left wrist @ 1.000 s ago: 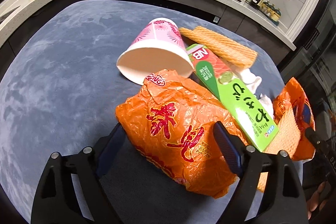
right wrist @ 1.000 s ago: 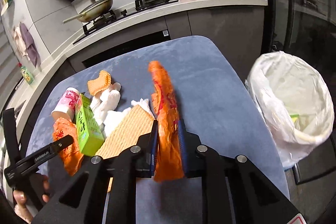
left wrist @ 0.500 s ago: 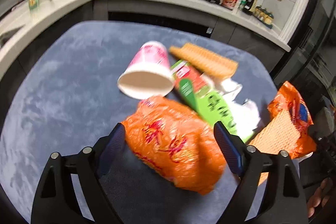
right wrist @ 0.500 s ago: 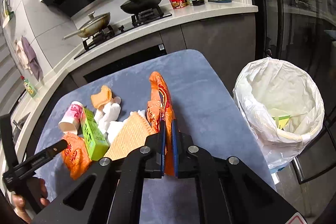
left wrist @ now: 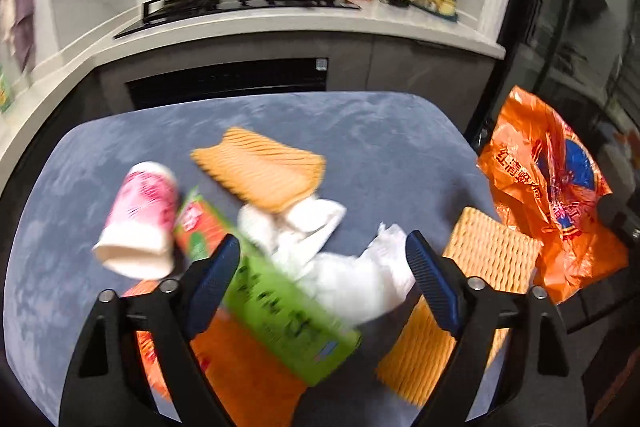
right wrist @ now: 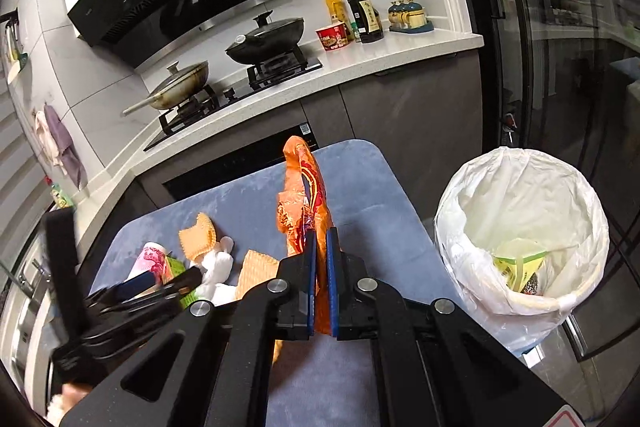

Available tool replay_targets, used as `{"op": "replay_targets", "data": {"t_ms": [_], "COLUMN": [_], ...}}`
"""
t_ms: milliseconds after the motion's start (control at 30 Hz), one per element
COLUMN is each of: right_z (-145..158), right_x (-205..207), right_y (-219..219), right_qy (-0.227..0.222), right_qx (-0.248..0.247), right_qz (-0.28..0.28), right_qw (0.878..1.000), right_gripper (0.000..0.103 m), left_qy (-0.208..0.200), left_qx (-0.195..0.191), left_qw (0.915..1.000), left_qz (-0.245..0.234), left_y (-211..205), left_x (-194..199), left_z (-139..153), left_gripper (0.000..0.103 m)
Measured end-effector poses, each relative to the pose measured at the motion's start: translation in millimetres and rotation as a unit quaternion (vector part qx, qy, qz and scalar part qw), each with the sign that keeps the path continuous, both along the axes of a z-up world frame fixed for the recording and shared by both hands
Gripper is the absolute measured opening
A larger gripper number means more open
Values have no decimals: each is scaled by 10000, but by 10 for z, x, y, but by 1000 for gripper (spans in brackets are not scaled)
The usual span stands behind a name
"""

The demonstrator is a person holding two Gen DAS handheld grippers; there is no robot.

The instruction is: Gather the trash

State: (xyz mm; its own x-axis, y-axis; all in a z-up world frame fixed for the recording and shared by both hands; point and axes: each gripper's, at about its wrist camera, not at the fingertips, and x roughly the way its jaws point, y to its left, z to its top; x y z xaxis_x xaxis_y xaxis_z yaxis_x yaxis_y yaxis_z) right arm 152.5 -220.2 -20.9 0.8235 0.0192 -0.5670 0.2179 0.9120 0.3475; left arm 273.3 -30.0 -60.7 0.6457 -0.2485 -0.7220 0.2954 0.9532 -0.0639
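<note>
My right gripper (right wrist: 320, 239) is shut on a crumpled orange wrapper (right wrist: 302, 187), held upright above the blue-grey table (right wrist: 372, 195). The same wrapper (left wrist: 552, 187) hangs at the right of the left wrist view. My left gripper (left wrist: 323, 241) hovers over the trash pile with its jaws closing, wide apart and pressing on nothing. A green carton (left wrist: 280, 311) and white tissue (left wrist: 352, 279) lie below, between its fingers. A pink paper cup (left wrist: 140, 215) lies on its side to the left. An orange bag (left wrist: 240, 367) lies under the carton.
Two ribbed orange pads (left wrist: 260, 167) (left wrist: 480, 267) lie on the table. A bin with a white liner (right wrist: 520, 227) stands on the floor right of the table, with some trash inside. Behind is a kitchen counter (right wrist: 360, 67) with pans and bottles.
My left gripper swung right, from over the orange bag to over the green carton and tissue. My right gripper shut on the orange wrapper and lifted it off the table.
</note>
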Motion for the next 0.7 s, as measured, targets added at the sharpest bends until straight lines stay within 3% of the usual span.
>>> {"op": "replay_targets", "data": {"t_ms": [167,333,400,533,700], "right_z": [-76,-130,-137,-116,2], "right_x": [34,41,29,-11,-103], "right_y": [-24,-30,-39,-35,-40], "right_qy": [21,56,57,20,-127], "right_qx": [103,182,205,240,237], "right_qz": [15,6,-4,-7,-21], "right_qw": [9999,9998,9998,9997,9996], "right_gripper": [5,5,5,5,5], "left_qy": [208,441,387,258,67], "left_qx": [162,44,-47,-211,-466], "left_qw": [9996,9990,9992,9994,9988], "left_qz": [53,73,94,129,99], "left_y": [-126,-57,-1,121,298], "left_x": [203,240,194,70,-149], "left_z": [-196,-302,-267,-133,111], "left_gripper": [63,21,13,6,6]}}
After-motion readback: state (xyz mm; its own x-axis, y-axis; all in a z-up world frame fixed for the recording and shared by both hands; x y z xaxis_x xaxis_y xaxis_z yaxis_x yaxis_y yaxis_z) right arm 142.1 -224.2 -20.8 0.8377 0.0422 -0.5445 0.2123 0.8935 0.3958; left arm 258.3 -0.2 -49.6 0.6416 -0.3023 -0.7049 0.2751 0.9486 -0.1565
